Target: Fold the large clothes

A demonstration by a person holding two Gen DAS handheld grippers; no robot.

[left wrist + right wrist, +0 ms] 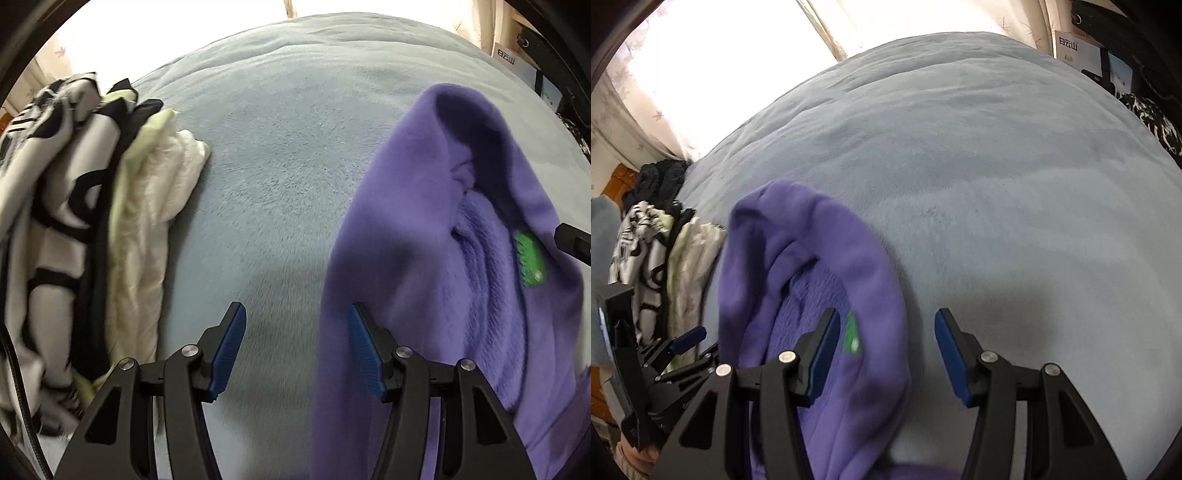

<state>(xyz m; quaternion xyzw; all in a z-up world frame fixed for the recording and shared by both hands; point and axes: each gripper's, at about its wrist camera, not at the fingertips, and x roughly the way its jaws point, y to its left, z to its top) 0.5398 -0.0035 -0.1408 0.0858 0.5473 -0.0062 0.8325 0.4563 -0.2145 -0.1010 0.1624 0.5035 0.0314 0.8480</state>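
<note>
A purple fleece garment point(436, 258) with a green neck label point(530, 260) lies bunched on the light blue bed cover point(273, 177). My left gripper point(297, 350) is open and empty; its right finger point(364, 350) is at the garment's left edge. In the right wrist view the garment point(812, 266) lies left of centre, its label point(854, 334) showing. My right gripper point(884, 354) is open, with the garment's right edge between its jaws. The left gripper also shows at the left edge of the right wrist view point(676, 350).
A pile of other clothes, black-and-white patterned and cream point(85, 229), lies at the left of the bed and also shows in the right wrist view point(661, 258). Dark clothes point(661, 179) sit behind it. Bright curtained windows and a cardboard box point(1082, 51) stand beyond the bed.
</note>
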